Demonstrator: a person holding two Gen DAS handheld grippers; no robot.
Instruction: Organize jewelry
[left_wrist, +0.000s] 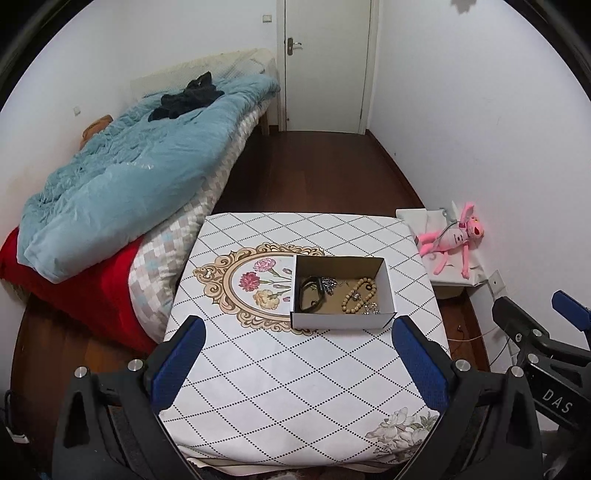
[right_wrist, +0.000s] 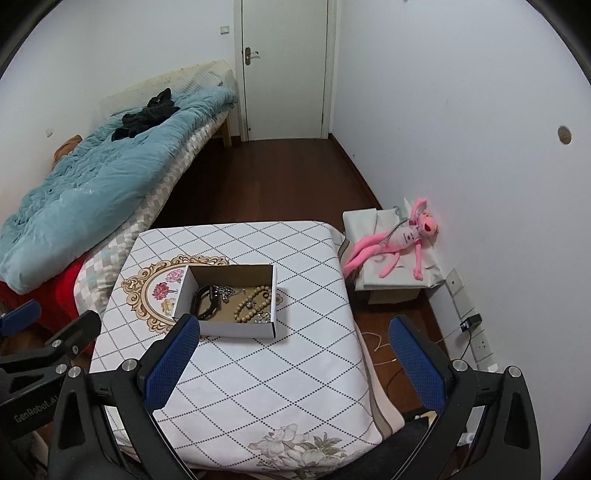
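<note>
Between the spread, empty fingers of the left gripper (left_wrist: 297, 363) lies bare patterned cloth; the right gripper (right_wrist: 290, 363) is likewise wide open and holds nothing, its left pad low over the near left corner of the cardboard box (right_wrist: 236, 330). Just beyond both sets of fingertips that box sits open, holding a dark band (left_wrist: 309, 293), a wooden bead bracelet (left_wrist: 359, 297) and small silvery pieces (left_wrist: 328, 283) I cannot make out singly. No jewelry lies loose on the cloth, so the gathering looks done or nearly so; whether sorting inside the box is still due, I cannot tell. The table (left_wrist: 295, 398) carries a white diamond-print cover. Farther out: a bed (left_wrist: 122, 192) to the left, a pink plush toy (right_wrist: 400, 240) to the right, a closed door (left_wrist: 327, 62) ahead.
</note>
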